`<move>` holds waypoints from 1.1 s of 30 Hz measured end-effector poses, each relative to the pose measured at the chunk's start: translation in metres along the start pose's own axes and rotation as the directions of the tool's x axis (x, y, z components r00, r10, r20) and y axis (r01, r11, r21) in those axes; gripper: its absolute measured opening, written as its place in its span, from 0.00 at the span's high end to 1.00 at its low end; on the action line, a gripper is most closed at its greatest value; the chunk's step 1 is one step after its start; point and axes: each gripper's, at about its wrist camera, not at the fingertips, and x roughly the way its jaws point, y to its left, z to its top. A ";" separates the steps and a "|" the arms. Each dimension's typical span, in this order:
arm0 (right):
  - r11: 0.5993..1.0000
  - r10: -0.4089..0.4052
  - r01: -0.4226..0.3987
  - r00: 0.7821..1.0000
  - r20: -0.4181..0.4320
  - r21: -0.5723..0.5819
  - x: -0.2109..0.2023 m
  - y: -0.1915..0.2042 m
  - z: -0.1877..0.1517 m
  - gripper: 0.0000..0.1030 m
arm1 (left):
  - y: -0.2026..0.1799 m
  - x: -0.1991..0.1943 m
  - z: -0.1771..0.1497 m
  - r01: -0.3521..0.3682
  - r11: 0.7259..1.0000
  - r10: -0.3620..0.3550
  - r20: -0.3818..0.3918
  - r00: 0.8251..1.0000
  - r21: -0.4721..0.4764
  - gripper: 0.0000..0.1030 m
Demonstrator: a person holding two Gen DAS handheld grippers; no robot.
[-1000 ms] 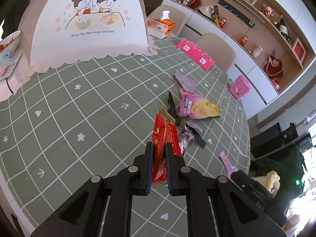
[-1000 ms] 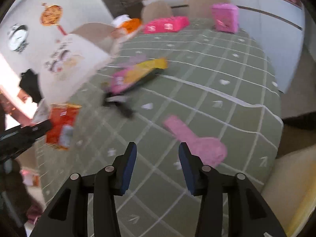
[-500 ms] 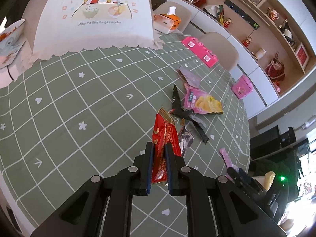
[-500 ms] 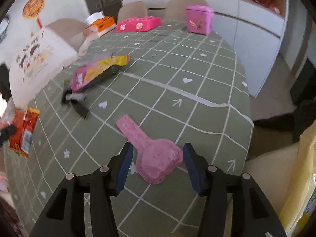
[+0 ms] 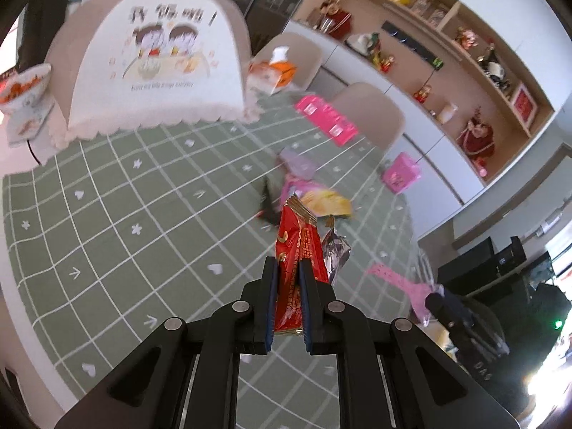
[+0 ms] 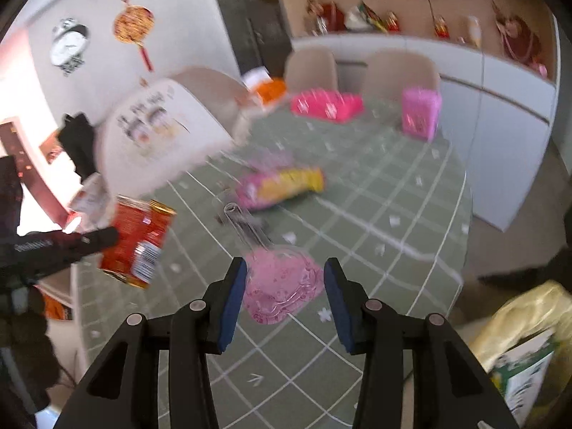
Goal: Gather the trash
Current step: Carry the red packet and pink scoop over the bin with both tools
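My left gripper (image 5: pixel 287 271) is shut on a red snack wrapper (image 5: pixel 298 246) and holds it above the green checked tablecloth (image 5: pixel 125 250). The same wrapper (image 6: pixel 137 243) shows at the left in the right wrist view. My right gripper (image 6: pixel 286 279) is open, its jaws on either side of a pink plastic wrapper (image 6: pixel 282 286) lying on the cloth; that wrapper (image 5: pixel 397 279) also shows in the left wrist view. A pink and yellow chip bag (image 6: pixel 282 187) and dark scraps (image 6: pixel 243 220) lie further back.
A white food cover (image 5: pixel 157 68) stands at the back left. An orange tissue box (image 5: pixel 275 71), a flat pink box (image 5: pixel 325 119) and a small pink box (image 5: pixel 402 173) sit near the far edge. A yellow bag (image 6: pixel 518 339) hangs at the right beside the table.
My left gripper has lifted the red wrapper higher. My right gripper has moved in over the pink plastic wrapper, which now lies between its open jaws.
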 end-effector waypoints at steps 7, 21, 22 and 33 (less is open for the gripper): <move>0.993 0.092 -0.085 0.992 0.088 -0.079 -0.059 0.000 0.026 0.59 | -0.048 -0.057 -0.014 -0.008 0.999 0.002 0.115 0.993 0.051 0.88; 0.988 0.115 -0.086 0.966 0.233 -0.131 -0.182 -0.048 0.012 0.59 | -0.155 -0.115 -0.083 0.024 0.987 -0.055 0.194 0.979 0.157 0.88; 0.989 0.107 -0.079 0.965 0.240 -0.125 -0.190 -0.055 0.009 0.59 | -0.166 -0.115 -0.090 0.036 0.985 -0.068 0.188 0.980 0.168 0.88; 0.998 0.028 -0.016 0.973 0.229 -0.056 -0.235 -0.129 -0.030 0.59 | -0.239 -0.073 -0.153 0.089 0.974 -0.107 0.075 0.991 0.209 0.88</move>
